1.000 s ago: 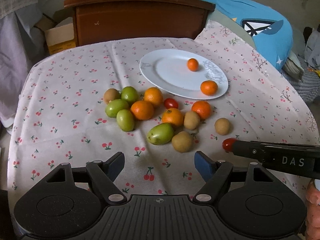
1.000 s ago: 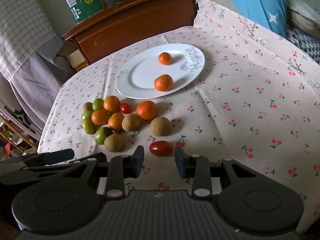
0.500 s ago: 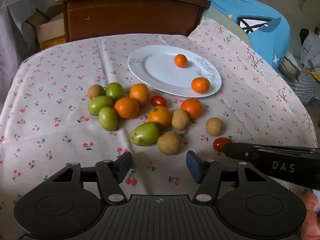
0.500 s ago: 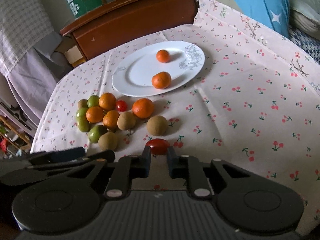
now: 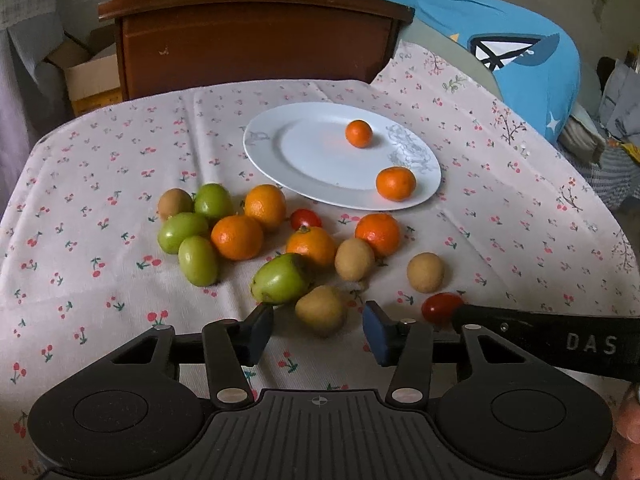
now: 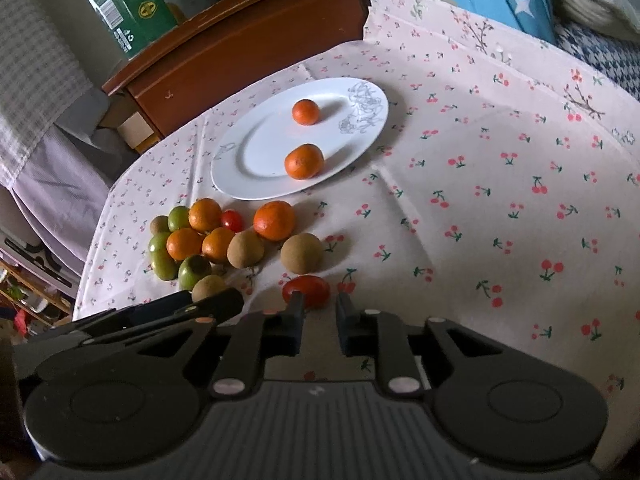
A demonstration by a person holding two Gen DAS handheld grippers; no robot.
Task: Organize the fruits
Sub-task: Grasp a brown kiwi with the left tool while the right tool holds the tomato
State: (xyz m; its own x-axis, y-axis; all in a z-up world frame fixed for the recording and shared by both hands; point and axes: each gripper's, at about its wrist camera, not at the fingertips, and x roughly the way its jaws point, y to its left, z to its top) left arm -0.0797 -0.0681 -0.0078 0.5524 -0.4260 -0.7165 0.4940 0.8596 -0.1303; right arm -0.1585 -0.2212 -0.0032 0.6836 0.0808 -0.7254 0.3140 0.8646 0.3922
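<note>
A white plate [image 5: 316, 160] [image 6: 256, 160] holds two mandarins [image 5: 396, 183] [image 6: 304, 161]. Before it lies a cluster of oranges, green fruits and brown kiwis [image 5: 240, 236] [image 6: 188, 244]. My right gripper [image 6: 317, 312] has its narrowed jaws around a red tomato [image 6: 307, 289] [image 5: 440, 307] lying on the cloth, near a kiwi [image 6: 301, 253]; whether the pads touch it is unclear. My left gripper [image 5: 318, 332] is open and empty, its jaws on either side of a kiwi [image 5: 320, 310], with a green fruit [image 5: 280, 279] by the left fingertip.
A cherry-print tablecloth [image 6: 500, 208] covers the table. A brown wooden headboard [image 5: 256, 40] stands behind it. A blue cushion [image 5: 500, 40] lies at the back right and a green carton [image 6: 128, 12] sits on the headboard. A second small tomato [image 5: 305, 219] lies in the cluster.
My right gripper has moved forward and narrowed around the red tomato. My left gripper has moved forward to the nearest kiwi and stayed open.
</note>
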